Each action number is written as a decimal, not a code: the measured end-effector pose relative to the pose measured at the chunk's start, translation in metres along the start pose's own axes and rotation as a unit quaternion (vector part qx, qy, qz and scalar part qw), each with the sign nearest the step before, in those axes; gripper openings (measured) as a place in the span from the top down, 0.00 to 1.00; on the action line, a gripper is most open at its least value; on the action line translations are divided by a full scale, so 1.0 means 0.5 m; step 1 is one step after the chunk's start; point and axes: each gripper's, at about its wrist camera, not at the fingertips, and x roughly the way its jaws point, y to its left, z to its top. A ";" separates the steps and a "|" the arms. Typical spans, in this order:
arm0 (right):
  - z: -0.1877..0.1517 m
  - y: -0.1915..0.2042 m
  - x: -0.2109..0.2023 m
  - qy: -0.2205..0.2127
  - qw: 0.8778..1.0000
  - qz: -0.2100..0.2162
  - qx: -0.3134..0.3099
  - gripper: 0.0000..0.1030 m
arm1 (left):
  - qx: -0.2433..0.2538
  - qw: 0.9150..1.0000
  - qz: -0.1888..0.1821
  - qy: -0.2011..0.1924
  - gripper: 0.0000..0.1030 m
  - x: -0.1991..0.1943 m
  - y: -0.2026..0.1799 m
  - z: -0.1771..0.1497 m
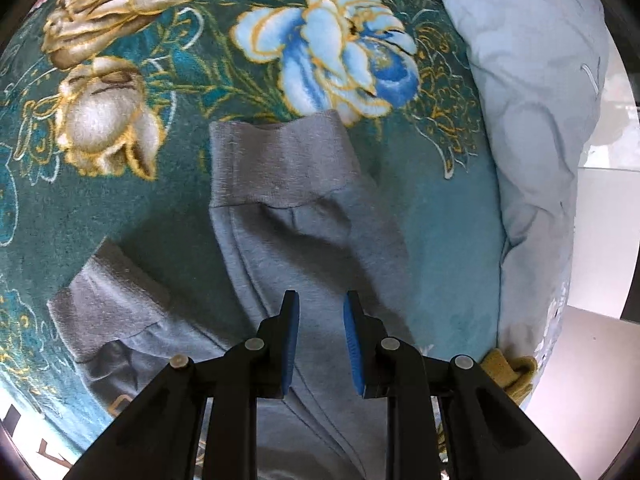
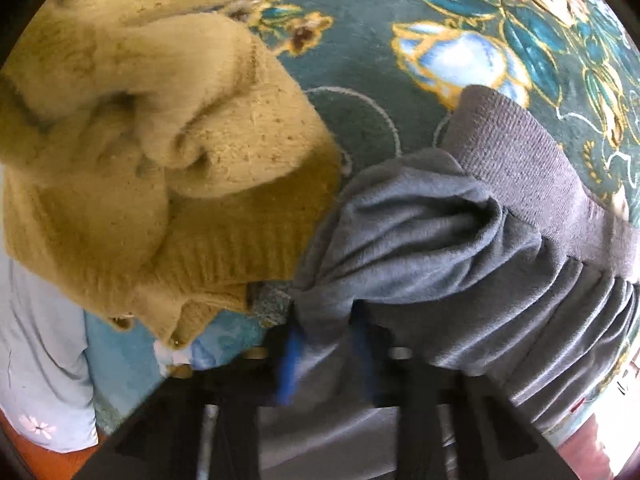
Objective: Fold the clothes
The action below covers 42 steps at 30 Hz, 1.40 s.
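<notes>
Grey sweatpants (image 1: pixel 288 240) lie on a teal flowered blanket (image 1: pixel 120 208), with two ribbed cuffs (image 1: pixel 276 164) pointing away from me. My left gripper (image 1: pixel 318 300) hovers over one leg. Its blue pads (image 1: pixel 292 344) stand a little apart, and only flat cloth shows below the gap. In the right wrist view the grey fabric (image 2: pixel 420 240) is bunched into folds beside a wide ribbed band (image 2: pixel 520 160). My right gripper (image 2: pixel 326 340) is blurred and shut on a pinch of that grey cloth, which rises between its pads.
A mustard knitted sweater (image 2: pixel 160 140) lies crumpled to the left of the grey pants, and a corner of it (image 1: pixel 508 372) shows in the left wrist view. A pale blue quilt (image 1: pixel 540 120) runs along the blanket's right side, with white floor (image 1: pixel 600 240) beyond.
</notes>
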 end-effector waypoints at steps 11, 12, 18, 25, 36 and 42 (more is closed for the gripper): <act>0.046 0.057 -0.123 -0.062 0.991 0.102 -0.056 0.87 | -0.023 1.000 0.005 -0.010 0.78 -0.041 0.061 0.002; 0.041 0.056 -0.119 -0.060 0.992 0.100 -0.053 0.84 | -0.026 1.000 0.004 -0.010 0.78 -0.047 0.068 -0.002; -0.017 0.040 -0.191 -0.096 0.982 0.115 -0.113 0.44 | -0.020 0.999 0.017 -0.030 0.71 -0.112 0.132 -0.024; -0.060 -0.040 -0.305 -0.111 0.975 0.110 -0.159 0.44 | -0.056 0.997 0.042 -0.037 0.67 -0.144 0.268 -0.063; -0.156 -0.204 -0.316 -0.075 0.987 0.065 -0.122 0.44 | -0.049 0.998 0.027 0.024 0.61 -0.019 0.325 -0.114; -0.178 -0.217 -0.333 -0.079 0.985 0.066 -0.137 0.44 | -0.050 0.998 0.025 0.017 0.88 -0.001 0.316 -0.109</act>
